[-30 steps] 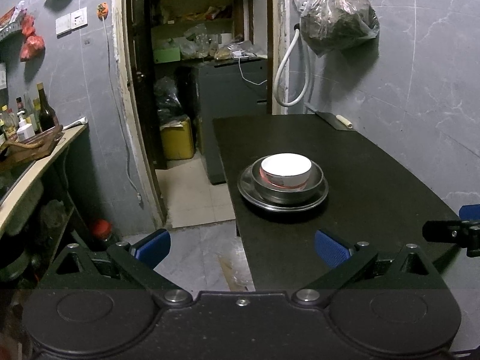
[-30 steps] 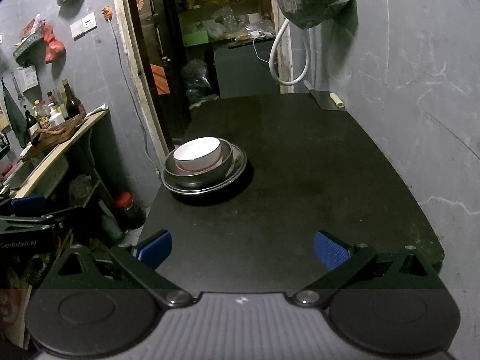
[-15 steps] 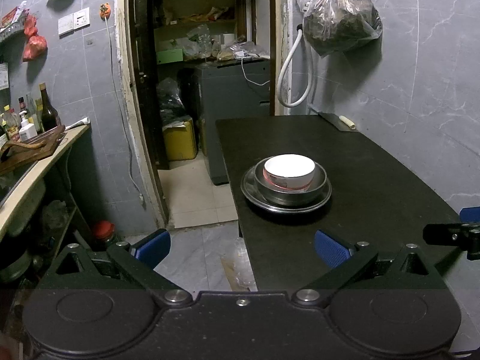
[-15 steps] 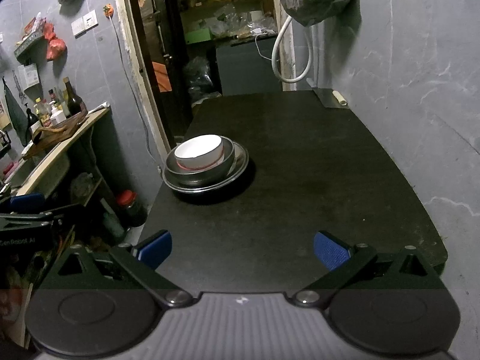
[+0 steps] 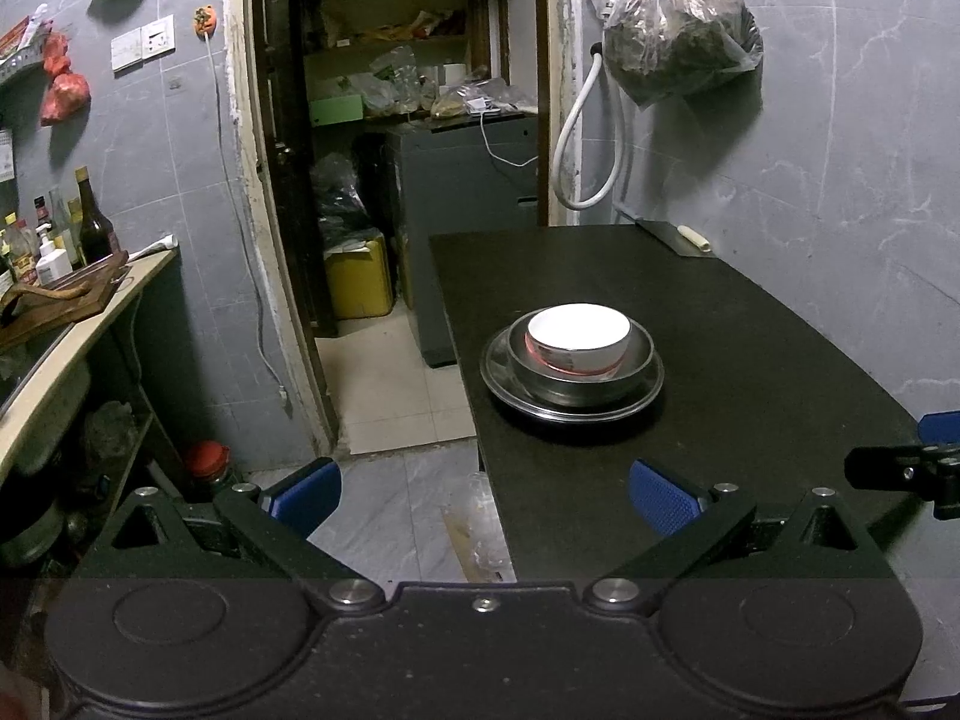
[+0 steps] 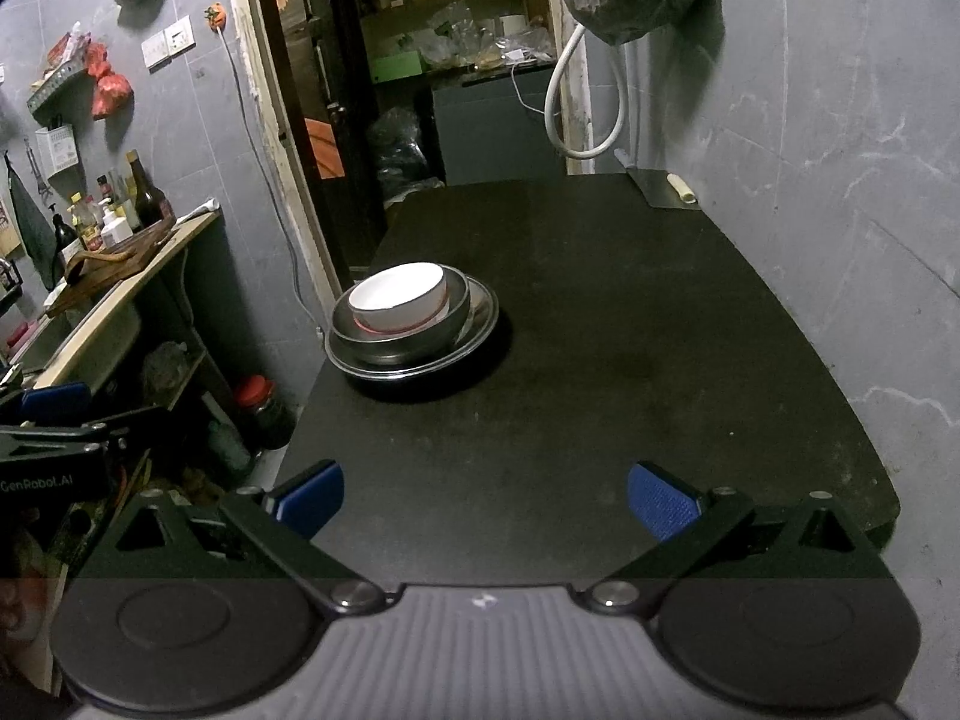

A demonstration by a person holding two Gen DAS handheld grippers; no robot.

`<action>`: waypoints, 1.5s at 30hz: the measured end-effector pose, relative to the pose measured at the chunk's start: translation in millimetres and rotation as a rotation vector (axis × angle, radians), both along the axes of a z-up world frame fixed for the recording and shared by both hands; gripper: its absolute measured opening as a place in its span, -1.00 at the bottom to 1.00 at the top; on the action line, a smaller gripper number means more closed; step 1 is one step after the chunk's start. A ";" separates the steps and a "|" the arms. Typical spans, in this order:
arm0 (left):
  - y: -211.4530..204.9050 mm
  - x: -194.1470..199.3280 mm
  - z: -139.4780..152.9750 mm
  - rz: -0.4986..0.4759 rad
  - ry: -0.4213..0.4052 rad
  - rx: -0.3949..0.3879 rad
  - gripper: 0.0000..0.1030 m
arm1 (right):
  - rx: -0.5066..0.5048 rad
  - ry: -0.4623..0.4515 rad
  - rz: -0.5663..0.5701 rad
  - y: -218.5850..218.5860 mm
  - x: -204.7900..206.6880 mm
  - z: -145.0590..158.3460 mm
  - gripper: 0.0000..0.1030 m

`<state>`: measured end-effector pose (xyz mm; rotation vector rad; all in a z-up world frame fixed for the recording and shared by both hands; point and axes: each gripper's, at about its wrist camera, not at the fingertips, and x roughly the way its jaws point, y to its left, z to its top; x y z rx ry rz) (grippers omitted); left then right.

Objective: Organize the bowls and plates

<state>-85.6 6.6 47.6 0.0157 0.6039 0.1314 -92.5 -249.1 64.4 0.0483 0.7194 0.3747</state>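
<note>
On the black table [image 5: 750,324] [image 6: 630,312] stands one stack: a white bowl [image 5: 579,333] [image 6: 399,294] nested in a steel bowl [image 5: 576,381] [image 6: 408,348], which sits on a steel plate [image 5: 651,387] [image 6: 483,318]. My left gripper [image 5: 483,495] is open and empty, held back past the table's near left corner, well short of the stack. My right gripper [image 6: 486,495] is open and empty over the table's near edge, with the stack ahead to its left. Each gripper shows at the edge of the other's view.
A doorway [image 5: 396,180] opens behind the table's left side onto a cluttered storeroom. A counter [image 5: 78,324] with bottles runs along the left wall. A filled plastic bag [image 5: 678,36] and a white hose [image 5: 585,144] hang on the right wall. A small flat tool [image 6: 666,189] lies at the table's far corner.
Both grippers have drawn back slightly from the stack and stayed open. The stacked dishes have not moved.
</note>
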 end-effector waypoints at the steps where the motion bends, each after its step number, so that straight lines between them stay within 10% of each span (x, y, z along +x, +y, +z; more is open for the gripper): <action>1: 0.0 0.1 0.2 -0.001 0.000 0.000 0.98 | 0.000 0.000 0.000 0.0 0.1 0.0 1.00; 45: 0.2 4.3 -1.7 -0.003 0.011 0.004 0.98 | 0.004 0.024 -0.002 -2.3 11.2 -11.0 1.00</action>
